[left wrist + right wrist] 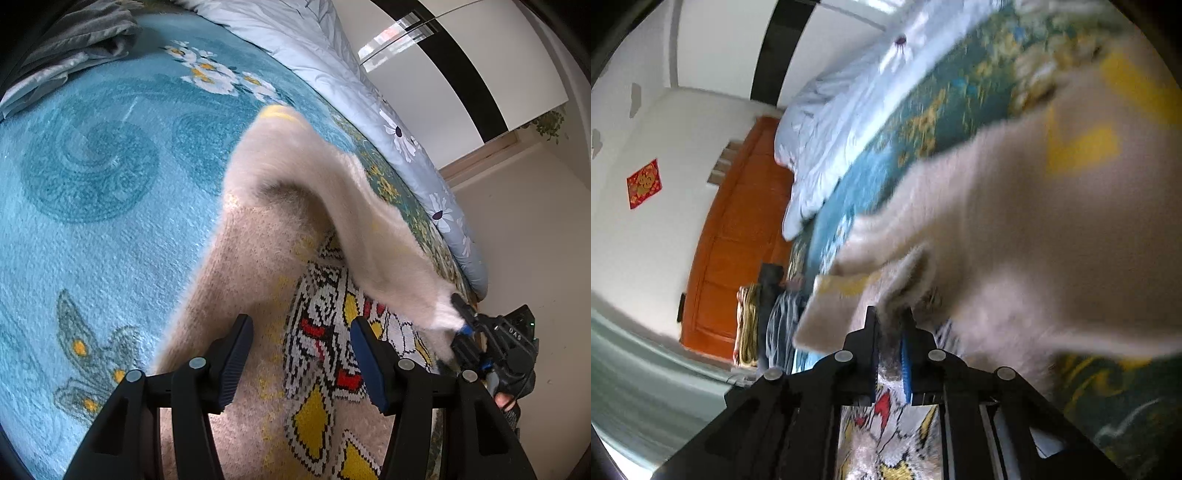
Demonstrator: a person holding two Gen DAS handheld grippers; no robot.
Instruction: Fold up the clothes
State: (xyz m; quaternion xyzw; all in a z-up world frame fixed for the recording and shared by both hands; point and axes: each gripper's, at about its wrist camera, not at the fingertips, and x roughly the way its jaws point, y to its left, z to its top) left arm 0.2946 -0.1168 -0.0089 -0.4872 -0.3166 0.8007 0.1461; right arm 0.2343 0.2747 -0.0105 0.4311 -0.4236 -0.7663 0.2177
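A fuzzy cream sweater [258, 266] with a black, white, red and yellow knitted pattern [325, 354] lies on the blue floral blanket [103, 192]. My left gripper [301, 328] hovers open over the sweater's body, with nothing pinched between its fingers. One sleeve [362, 221] is lifted off the sweater and stretched to the right, where my right gripper [461, 314] holds its end. In the right wrist view my right gripper [890, 325] is shut on the sleeve [1015, 229], whose fabric is bunched between the pads and blurred.
A light blue duvet [332, 62] runs along the bed's far side. Grey clothes [74, 40] sit crumpled at the blanket's far left. A stack of folded clothes [764, 321] lies near an orange door [738, 236]. Pale floor [524, 229] lies beyond the bed edge.
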